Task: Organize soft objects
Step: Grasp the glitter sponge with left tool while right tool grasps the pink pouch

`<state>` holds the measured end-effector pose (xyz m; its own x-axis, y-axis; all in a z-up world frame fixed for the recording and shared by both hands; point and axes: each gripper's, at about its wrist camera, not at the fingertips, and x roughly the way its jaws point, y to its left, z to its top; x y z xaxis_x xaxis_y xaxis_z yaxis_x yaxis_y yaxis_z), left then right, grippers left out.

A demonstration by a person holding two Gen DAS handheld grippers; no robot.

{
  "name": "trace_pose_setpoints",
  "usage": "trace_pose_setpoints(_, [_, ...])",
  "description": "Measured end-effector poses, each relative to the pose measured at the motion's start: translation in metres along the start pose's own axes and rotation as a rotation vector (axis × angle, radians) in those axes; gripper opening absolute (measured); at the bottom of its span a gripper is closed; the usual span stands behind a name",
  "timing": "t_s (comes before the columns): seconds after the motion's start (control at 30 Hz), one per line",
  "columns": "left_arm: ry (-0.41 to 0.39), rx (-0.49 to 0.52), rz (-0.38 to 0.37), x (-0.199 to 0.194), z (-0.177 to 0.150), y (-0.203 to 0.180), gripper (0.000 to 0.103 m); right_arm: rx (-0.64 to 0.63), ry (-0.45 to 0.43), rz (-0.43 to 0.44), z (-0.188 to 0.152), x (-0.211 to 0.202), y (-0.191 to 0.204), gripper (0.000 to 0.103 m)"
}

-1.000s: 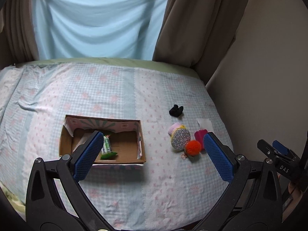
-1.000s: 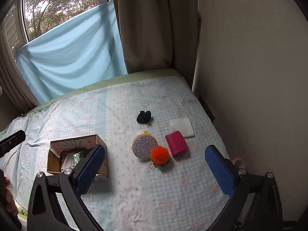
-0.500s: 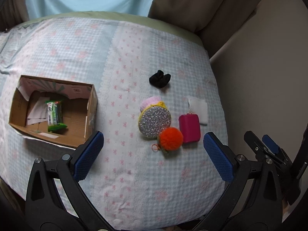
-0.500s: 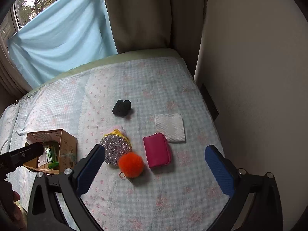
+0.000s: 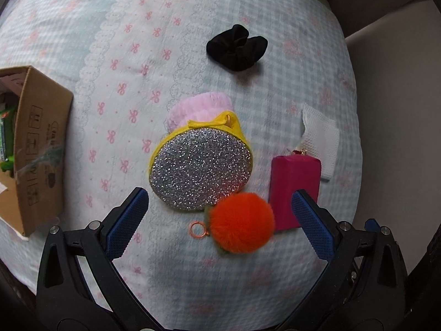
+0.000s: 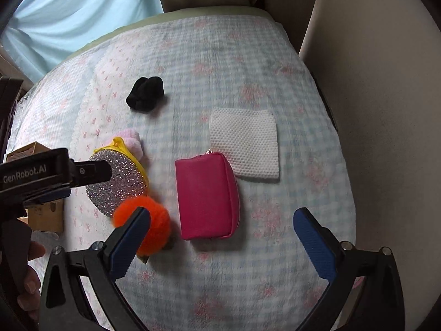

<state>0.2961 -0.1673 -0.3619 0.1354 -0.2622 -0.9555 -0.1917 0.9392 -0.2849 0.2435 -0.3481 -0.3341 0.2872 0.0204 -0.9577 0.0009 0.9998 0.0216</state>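
Orange pompom (image 5: 242,223) between the wide-apart left tongs (image 5: 220,222); right tongs (image 6: 222,238) likewise apart.

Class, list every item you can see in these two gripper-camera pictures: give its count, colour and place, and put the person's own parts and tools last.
Bedspread: one, pale blue and white with pink bows, under everything.
Scrunchie: one, black, far side, apart from the rest.
Fluffy item: one, pink, partly under the glitter pouch.
Glitter pouch: one, silver with yellow edge, centre.
Pompom: one, orange, nearest, overlapping the pouch's edge.
Purse: one, magenta, right of pompom.
Cloth: one, white, behind the purse.
Cardboard box: one, brown, left.
Curtains: pale blue and brown, behind.
Left gripper: open, above the pompom.
Right gripper: open, above the purse.
Hand: one, lower left.
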Motion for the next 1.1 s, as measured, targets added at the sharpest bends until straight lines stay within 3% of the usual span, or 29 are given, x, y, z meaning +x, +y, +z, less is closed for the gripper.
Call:
trace_pose_setpoints(0.37, [0.055, -0.016, 0.112, 0.082, 0.015, 0.000, 0.103, 0.004, 0.094, 0.043, 0.005, 0.072, -0.001, 0.103])
trace_pose_setpoints(0.5, [0.063, -0.002, 0.138, 0.097, 0.014, 0.003, 0.102, 0.003, 0.132, 0.061, 0.003, 0.087, 0.003, 0.082])
trace_pose_setpoints(0.6, [0.062, 0.016, 0.139, 0.101, 0.012, 0.006, 0.079, 0.015, 0.144, 0.062, -0.001, 0.091, 0.004, 0.069])
trace_pose_setpoints(0.7, [0.058, 0.021, 0.153, 0.098, 0.008, 0.012, 0.049, 0.023, 0.139, 0.048, -0.003, 0.092, 0.005, 0.064])
trace_pose_setpoints(0.77, [0.054, 0.017, 0.162, 0.093, 0.006, 0.020, 0.018, 0.033, 0.136, 0.042, -0.004, 0.091, 0.004, 0.061])
trace_pose_setpoints(0.83, [0.051, 0.006, 0.179, 0.089, 0.004, 0.029, 0.014, 0.041, 0.136, 0.039, -0.005, 0.091, 0.003, 0.057])
trace_pose_setpoints(1.1, [0.043, -0.011, 0.139, 0.077, 0.002, 0.053, 0.013, 0.055, 0.131, 0.022, -0.003, 0.086, 0.002, 0.051])
